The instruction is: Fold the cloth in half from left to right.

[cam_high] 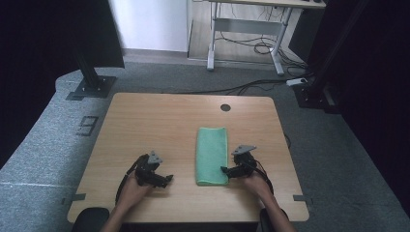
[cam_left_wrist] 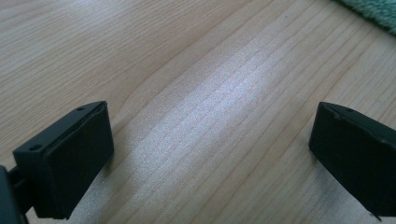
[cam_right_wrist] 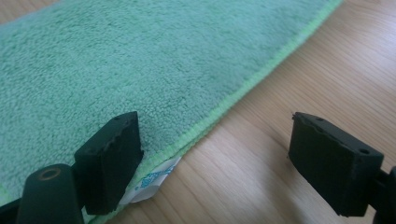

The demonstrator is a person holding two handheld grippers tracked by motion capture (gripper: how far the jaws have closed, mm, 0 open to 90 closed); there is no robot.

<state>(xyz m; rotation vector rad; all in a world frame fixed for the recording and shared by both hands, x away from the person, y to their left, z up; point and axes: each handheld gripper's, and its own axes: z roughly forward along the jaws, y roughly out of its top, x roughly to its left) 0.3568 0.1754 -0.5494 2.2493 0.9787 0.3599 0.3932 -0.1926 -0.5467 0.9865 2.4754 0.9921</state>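
Folded green towel (cam_high: pixel 212 155) lies mid-desk (cam_high: pixel 145 121). Right tongs (cam_right_wrist: pixel 215 154) wide, straddling its near corner hem (label there). Left tongs (cam_left_wrist: pixel 210 154) wide over bare wood. Soft, light, limp; I'd pinch the hem.

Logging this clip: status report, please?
Left gripper open over bare table. Right gripper open, straddling folded green towel edge, near its label. Nothing in the way.

Grey carpet (cam_high: pixel 43 145), white desk (cam_high: pixel 251 24), floor cables (cam_high: pixel 256 48).
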